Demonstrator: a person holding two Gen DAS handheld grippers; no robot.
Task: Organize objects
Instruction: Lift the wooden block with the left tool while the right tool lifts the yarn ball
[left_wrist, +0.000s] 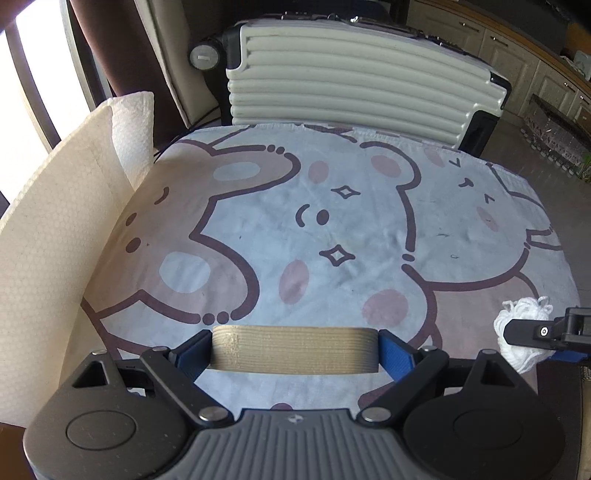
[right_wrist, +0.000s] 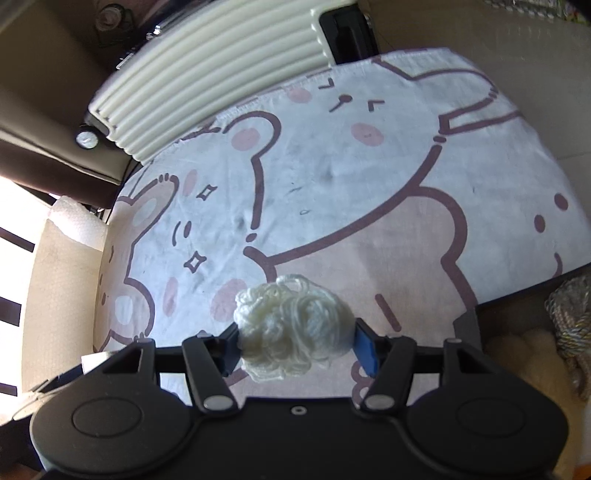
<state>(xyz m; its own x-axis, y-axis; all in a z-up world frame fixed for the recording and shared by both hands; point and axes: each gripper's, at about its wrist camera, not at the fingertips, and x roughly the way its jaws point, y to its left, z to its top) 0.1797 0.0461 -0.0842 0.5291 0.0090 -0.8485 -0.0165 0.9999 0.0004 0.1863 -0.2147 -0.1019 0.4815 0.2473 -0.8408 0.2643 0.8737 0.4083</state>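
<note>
A tan ribbed tape-like roll (left_wrist: 295, 349) hangs just above the cartoon-bear cloth (left_wrist: 332, 221), and my left gripper (left_wrist: 295, 360) is shut on it, a blue pad pressing each end. In the right wrist view, a loose ball of white yarn (right_wrist: 295, 325) is squeezed between the pads of my right gripper (right_wrist: 295, 347), lifted off the cloth (right_wrist: 369, 177). The left wrist view also catches the yarn (left_wrist: 517, 317) and one right finger (left_wrist: 535, 332) at the right edge.
A tall paper towel roll (left_wrist: 55, 240) stands close on the left. A cream ribbed suitcase (left_wrist: 351, 74) lies beyond the cloth's far edge. Coiled rope and fluffy material (right_wrist: 569, 317) sit off the cloth's right side. Kitchen cabinets (left_wrist: 517, 55) line the far right.
</note>
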